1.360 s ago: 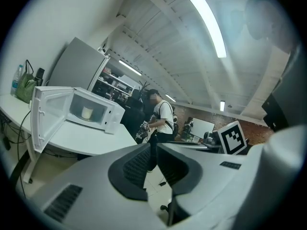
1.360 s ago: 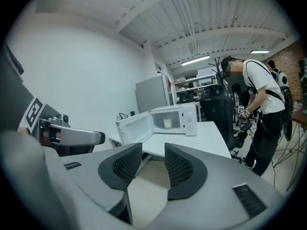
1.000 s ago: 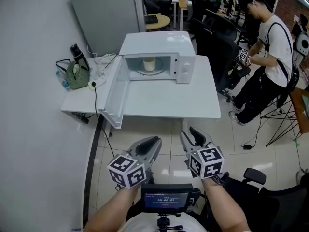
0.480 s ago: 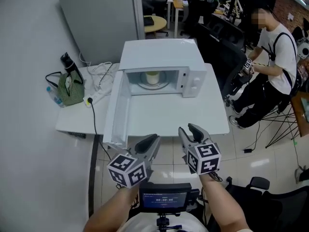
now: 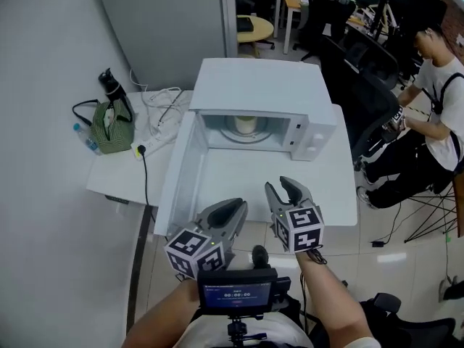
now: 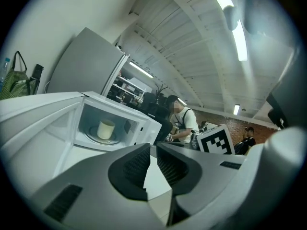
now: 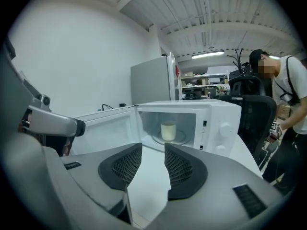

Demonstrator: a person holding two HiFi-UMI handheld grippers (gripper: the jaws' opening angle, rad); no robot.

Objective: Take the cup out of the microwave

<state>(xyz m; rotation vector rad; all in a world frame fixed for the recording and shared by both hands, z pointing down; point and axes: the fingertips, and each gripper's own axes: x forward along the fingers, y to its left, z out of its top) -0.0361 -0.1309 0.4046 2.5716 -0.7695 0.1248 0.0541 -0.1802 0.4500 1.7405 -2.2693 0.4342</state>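
1. Find cup (image 5: 246, 123) upright on the turntable (image 7: 181, 140) inside the microwave (image 5: 257, 85), about mid-cavity. Door (image 5: 183, 180) swung fully open to the left, so a clear path in from the front.
2. Read left gripper (image 5: 237, 207): fingers a narrow slit apart, nothing between them, holding nothing. Hovers at the near edge of the bench (image 5: 239, 180), well apart from the cup.
3. Read right gripper (image 5: 278, 186): fingers somewhat wider apart than the left pair, likewise empty. Points at the open cavity, cup in line with the gap.
4. Judge handling: pale, plain, straight-sided, no handle visible from here. Looks stiff; paper or ceramic, cannot tell which. Contents not visible, so treat as possibly full and hot: keep upright, no tilting.
5. Judge grip: take across the side wall at mid-height or a little above, after opening the fingers wider than now. Squeeze lightly if paper (wall may buckle), more firmly if glazed (smooth, may slip).
6. Mind cavity roof and door frame on withdrawal; lift only just clear of the turntable.
7. Step in hand, as judged: approach; reach into the cavity not yet made.
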